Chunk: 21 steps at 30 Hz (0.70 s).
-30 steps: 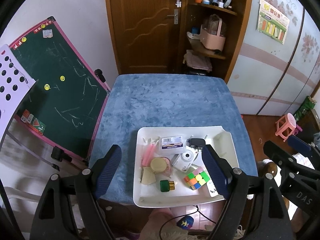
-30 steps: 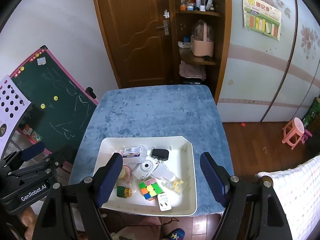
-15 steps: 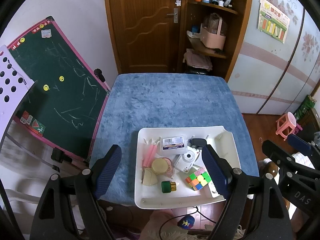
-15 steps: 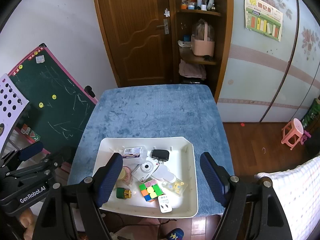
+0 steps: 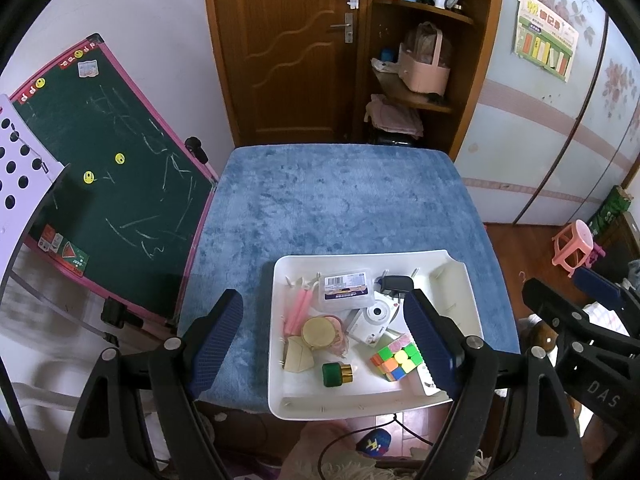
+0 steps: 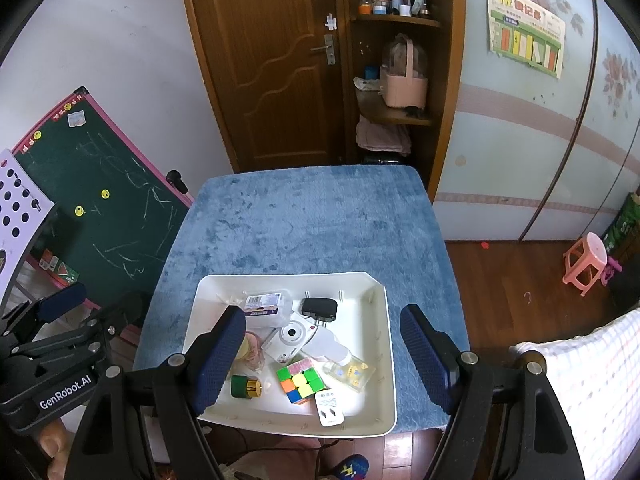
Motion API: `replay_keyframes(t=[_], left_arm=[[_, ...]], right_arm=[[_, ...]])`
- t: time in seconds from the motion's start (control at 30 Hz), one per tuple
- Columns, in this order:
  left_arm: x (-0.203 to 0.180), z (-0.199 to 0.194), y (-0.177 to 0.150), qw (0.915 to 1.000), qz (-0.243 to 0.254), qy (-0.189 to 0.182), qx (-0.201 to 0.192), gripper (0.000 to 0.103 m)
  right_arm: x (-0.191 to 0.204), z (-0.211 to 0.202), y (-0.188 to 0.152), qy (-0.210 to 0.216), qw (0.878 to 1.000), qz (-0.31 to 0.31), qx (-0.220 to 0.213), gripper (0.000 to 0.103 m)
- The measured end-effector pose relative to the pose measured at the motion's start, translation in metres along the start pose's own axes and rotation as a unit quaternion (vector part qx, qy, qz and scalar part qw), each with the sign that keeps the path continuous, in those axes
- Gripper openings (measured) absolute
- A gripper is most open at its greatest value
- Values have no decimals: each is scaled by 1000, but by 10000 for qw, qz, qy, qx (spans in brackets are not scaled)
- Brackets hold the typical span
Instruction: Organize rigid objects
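**White tray full, both tongs held wide above it**

Your left tongs [image 5: 324, 342] hang spread apart over the near end of the table [image 5: 340, 200], gripping nothing. Your right tongs [image 6: 322, 354] are likewise wide open and empty, poised over the same spot.

Everything sits in the white tray [image 6: 384, 360], which rests on the blue plush cover at the table's near edge, slightly overhanging it.

Taking the Rubik's cube [image 6: 301, 382] as your landmark:
- Behind it, toward the door, lies a white instant camera [image 6: 290, 338], lens up.
- Beyond the camera, a black plug adapter [image 6: 319, 308] rests by the tray's far wall.
- Left of the adapter is a clear plastic box [image 6: 266, 308] with a barcode label.
- Just in front of the cube, touching or nearly so, lies a white plug [image 6: 329, 408].
- To the cube's right is a clear square bottle [image 6: 350, 370] with yellow marks, lying flat.
- To the cube's left is a small green bottle with a gold cap [image 6: 245, 387], lying on its side.
- Farther left, seen from your left camera, a round yellow-lidded jar [image 5: 318, 332] sits beside pink candles [image 5: 298, 312] and a beige wedge-shaped piece [image 5: 298, 358].

The rest of the table cover behind the tray carries nothing you could pick up.
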<state>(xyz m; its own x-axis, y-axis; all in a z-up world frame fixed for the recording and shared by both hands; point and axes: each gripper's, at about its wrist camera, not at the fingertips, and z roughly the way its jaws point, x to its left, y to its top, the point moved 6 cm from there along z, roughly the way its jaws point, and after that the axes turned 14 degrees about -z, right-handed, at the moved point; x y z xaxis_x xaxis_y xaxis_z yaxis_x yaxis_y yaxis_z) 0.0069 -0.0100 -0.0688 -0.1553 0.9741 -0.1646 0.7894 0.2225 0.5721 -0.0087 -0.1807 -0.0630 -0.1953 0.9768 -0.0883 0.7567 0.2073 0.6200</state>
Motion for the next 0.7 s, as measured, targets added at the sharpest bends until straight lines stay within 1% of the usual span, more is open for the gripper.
replay_keyframes(t=[0.7], left_arm=[[-1,2,-1,10000,19,0,42,85]], right_arm=[[-1,1,0,2,10000,-5,9,80]])
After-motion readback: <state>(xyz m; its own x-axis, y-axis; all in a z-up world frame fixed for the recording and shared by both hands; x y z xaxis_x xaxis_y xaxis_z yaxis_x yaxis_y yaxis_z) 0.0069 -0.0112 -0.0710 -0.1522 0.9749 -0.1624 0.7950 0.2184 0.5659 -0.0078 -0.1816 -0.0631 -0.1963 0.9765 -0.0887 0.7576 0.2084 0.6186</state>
